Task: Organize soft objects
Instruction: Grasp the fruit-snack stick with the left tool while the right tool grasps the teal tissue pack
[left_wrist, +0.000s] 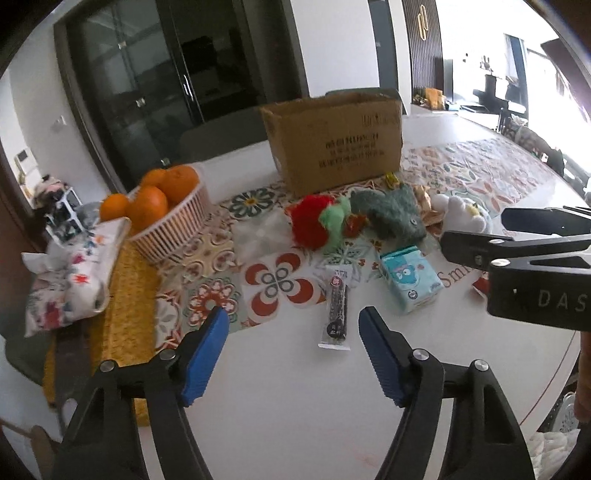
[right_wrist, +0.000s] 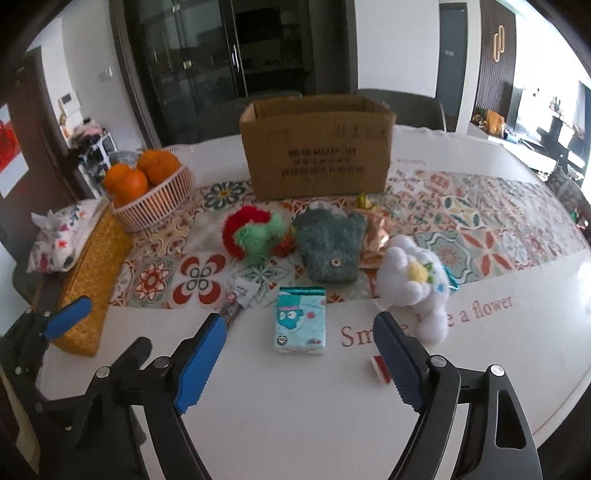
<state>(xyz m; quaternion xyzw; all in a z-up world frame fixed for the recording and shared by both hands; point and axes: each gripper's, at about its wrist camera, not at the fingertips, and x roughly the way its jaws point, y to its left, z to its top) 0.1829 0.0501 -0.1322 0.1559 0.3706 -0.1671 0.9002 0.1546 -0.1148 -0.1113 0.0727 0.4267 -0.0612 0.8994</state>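
Both the left gripper (left_wrist: 293, 345) and the right gripper (right_wrist: 299, 354) hover above the table's (right_wrist: 295, 406) near edge, jaws spread wide and holding nothing. The red-and-green toy (right_wrist: 255, 236), grey mitten (right_wrist: 328, 243) and white plush (right_wrist: 413, 284) lie mid-table before the cardboard box (right_wrist: 317, 147), with the tissue pack (right_wrist: 300, 321) nearer.

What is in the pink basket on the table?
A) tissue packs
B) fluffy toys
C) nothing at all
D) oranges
D: the pink basket is piled with round oranges, while the fluffy toys such as the grey-green mitten and the white plush lie on the patterned mat in front of the cardboard box.
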